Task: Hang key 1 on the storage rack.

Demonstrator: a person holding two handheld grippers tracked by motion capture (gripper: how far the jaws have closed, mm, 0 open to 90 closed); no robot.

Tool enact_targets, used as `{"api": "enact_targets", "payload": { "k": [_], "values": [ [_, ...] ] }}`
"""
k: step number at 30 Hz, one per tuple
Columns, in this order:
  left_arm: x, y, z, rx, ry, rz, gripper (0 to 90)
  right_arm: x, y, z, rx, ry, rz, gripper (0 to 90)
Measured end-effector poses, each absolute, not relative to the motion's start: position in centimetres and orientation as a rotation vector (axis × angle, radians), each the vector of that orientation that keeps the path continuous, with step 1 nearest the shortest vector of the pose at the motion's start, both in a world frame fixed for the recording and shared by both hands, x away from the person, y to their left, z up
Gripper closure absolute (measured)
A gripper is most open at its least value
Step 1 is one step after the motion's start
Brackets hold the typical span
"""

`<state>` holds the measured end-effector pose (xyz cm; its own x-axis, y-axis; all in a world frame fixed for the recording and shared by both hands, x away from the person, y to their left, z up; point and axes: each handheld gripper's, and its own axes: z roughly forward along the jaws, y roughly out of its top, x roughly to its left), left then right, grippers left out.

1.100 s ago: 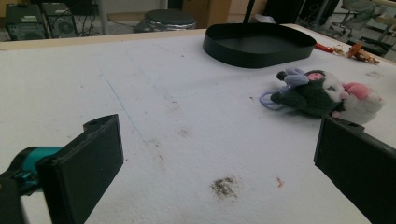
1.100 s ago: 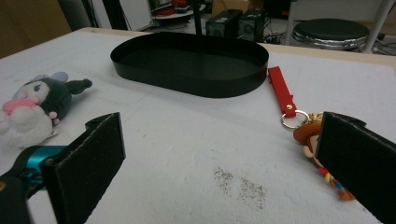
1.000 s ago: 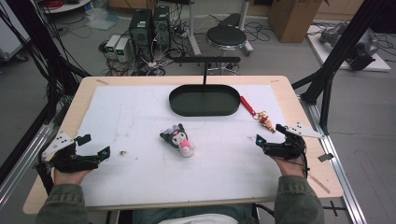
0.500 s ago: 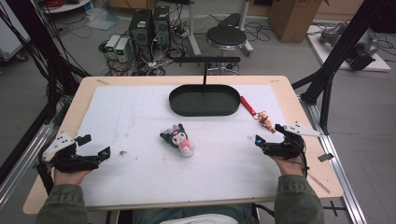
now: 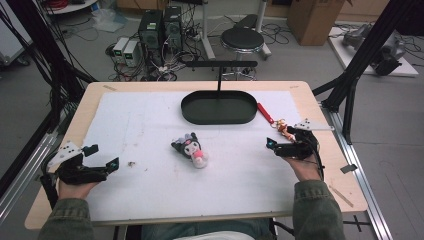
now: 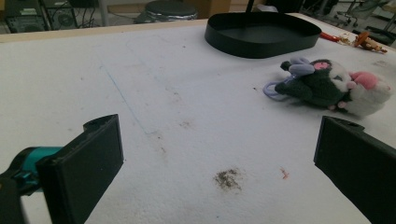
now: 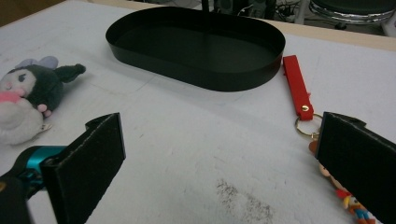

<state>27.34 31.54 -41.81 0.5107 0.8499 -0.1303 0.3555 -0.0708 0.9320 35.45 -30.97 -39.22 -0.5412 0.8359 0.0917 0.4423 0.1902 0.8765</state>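
two grippers (image 5: 102,158) (image 5: 278,144) open; plush toy (image 5: 190,148), keychain (image 7: 303,100): unlabelled.

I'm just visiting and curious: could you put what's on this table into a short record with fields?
surface: white mat on a wooden table
tray: black oval tray, empty, at the far side
toy: plush toy lying mid-mat
keychain: red-strap keychain right of the tray
left gripper: open, holding nothing
right gripper: open, holding nothing, beside the keychain
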Motion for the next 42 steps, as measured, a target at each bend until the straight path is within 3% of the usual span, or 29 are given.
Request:
{"api": "enact_targets", "payload": {
  "k": [21, 42],
  "values": [
    [27.5, 31.7, -42.0, 1.656, 1.065, 0.566, 1.8, 41.7, -30.3, -36.5, 1.16, 2.179, 1.183, 0.5],
    [27.7, 31.5, -41.9, 1.653, 1.042, 0.555, 1.8, 48.7, -29.2, -36.7, 1.229, 2.317, 0.95, 0.6]
  ]
}}
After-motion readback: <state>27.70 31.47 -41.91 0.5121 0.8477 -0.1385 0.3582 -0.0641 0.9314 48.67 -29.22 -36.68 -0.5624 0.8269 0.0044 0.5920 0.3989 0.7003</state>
